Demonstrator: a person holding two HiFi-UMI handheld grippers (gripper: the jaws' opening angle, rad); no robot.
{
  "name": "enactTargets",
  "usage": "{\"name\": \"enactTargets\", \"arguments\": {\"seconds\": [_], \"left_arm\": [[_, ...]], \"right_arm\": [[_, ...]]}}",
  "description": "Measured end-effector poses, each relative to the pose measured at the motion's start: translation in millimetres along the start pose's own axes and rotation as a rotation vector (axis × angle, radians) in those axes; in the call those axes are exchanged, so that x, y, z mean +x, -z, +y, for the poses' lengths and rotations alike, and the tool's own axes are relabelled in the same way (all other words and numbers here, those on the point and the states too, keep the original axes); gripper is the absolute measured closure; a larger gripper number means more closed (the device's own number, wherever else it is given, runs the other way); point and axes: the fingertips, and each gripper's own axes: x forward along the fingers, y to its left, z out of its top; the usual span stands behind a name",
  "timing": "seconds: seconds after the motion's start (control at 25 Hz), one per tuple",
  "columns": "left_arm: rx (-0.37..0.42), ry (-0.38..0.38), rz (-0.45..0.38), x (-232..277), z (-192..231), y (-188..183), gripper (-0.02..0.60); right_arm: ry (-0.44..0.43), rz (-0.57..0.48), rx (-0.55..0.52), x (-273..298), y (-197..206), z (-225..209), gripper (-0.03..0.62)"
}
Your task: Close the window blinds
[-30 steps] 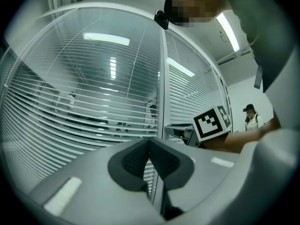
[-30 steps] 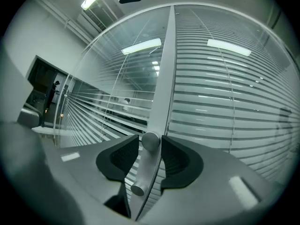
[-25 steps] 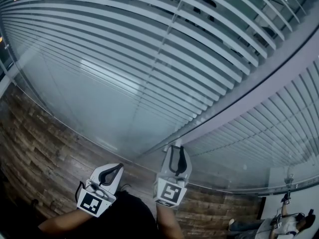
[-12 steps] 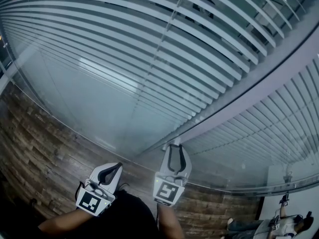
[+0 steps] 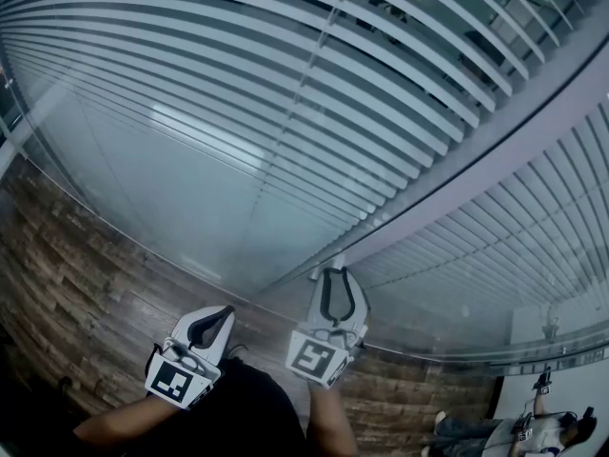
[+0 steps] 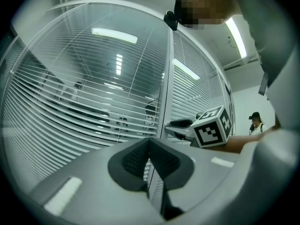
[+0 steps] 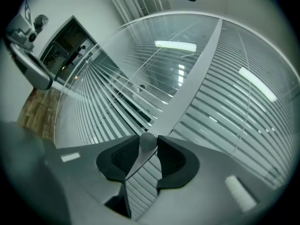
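1. Blinds [image 5: 285, 112]: fill the glass panels on both sides of the frame post [image 5: 476, 160]. Slats are tilted partly open and dark gaps show between them, so closing looks unfinished.
2. Frame post: pale upright strip between the two panels. The wood floor [image 5: 76, 293] lies at its foot.
3. Right hand-held gripper [image 5: 334, 276]: up against the post and pointing roughly level at it. Its jaws are clamped on the knob. My read is that it's held square-on so a wrist roll turns the knob and tips the slats.
4. Left hand-held gripper [image 5: 226, 312]: left of the post and short of the glass, jaws closed together with nothing in them. It's probably parked aside, since one gripper is enough for the knob.
5. Knob [image 7: 148, 141]: small, round and grey, on the post face, with a pad touching each side. It looks smooth, so a loose grip could slip when twisting.
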Motion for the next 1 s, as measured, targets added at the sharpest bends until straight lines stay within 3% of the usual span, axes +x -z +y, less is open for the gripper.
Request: {"name": "enactTargets", "arguments": {"seconds": [0.2, 0.44, 0.6, 0.68, 0.76, 1.0], "left_arm": [[-0.021, -0.001, -0.014, 2.1, -4.8, -16.0, 0.581], [-0.02, -0.007, -0.03, 4.2, -3.5, -16.3, 0.581], [-0.036, -0.01, -0.036, 6.7, -1.4, -6.6, 0.581], [-0.048, -0.009, -0.034, 6.0, -3.9, -9.2, 0.581], [-0.055, -0.011, -0.029, -0.6, -3.2, -11.5, 0.581], [-0.054, 0.007, -0.02, 3.3, -2.1, -17.0, 0.581]], "right_arm": [[-0.077, 0.007, 0.423, -3.7, -4.0, -14.8, 0.468], [-0.082, -0.026, 0.737, -2.5, 3.5, -19.8, 0.487], [-0.077, -0.037, 0.861, 1.0, 15.3, -15.8, 0.493], [-0.076, -0.034, 0.84, 1.2, 11.9, -22.4, 0.491], [-0.062, -0.032, 0.723, -7.6, 4.9, -21.5, 0.491], [-0.02, -0.025, 0.068, -11.3, -15.0, -9.5, 0.437]]}}
